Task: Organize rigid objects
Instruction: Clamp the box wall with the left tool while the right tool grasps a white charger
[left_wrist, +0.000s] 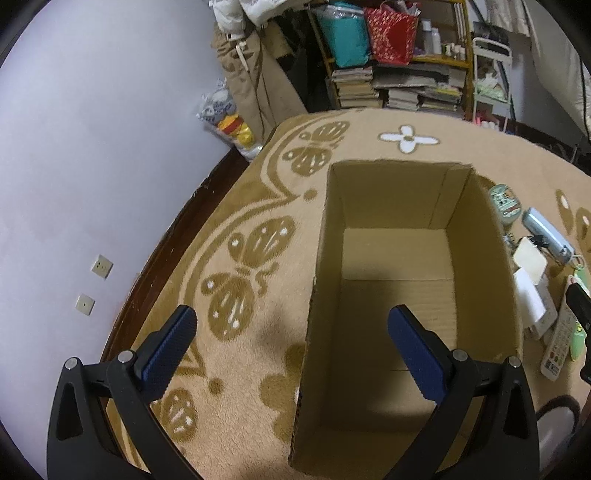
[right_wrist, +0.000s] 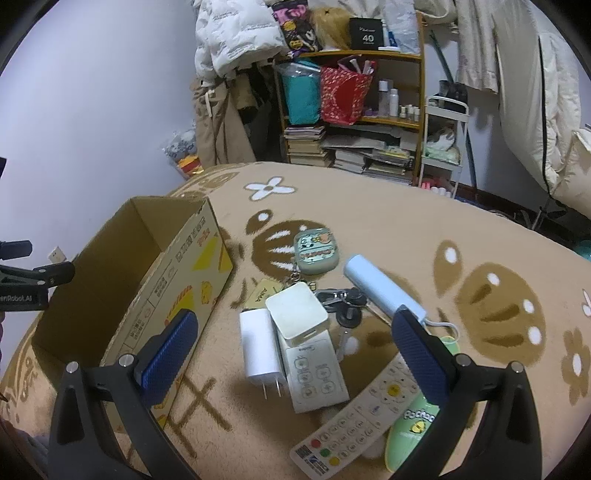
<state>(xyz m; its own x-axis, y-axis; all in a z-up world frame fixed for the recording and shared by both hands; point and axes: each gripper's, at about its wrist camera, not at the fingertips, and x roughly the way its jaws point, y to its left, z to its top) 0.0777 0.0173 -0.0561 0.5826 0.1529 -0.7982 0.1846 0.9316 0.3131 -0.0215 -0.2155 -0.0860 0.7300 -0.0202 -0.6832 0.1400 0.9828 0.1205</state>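
left claw is spread wide, holding nothing, above the cardboard box on the carpet. right claw is likewise released over the white charger, remote control and blue power bank lying just beside the box.

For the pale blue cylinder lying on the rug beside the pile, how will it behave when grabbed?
The pale blue cylinder looks rigid and smooth, so it may slip between flat pads. Its round body would probably roll if nudged sideways, though the plush rug should damp that. The cord loop at its end will likely dangle.
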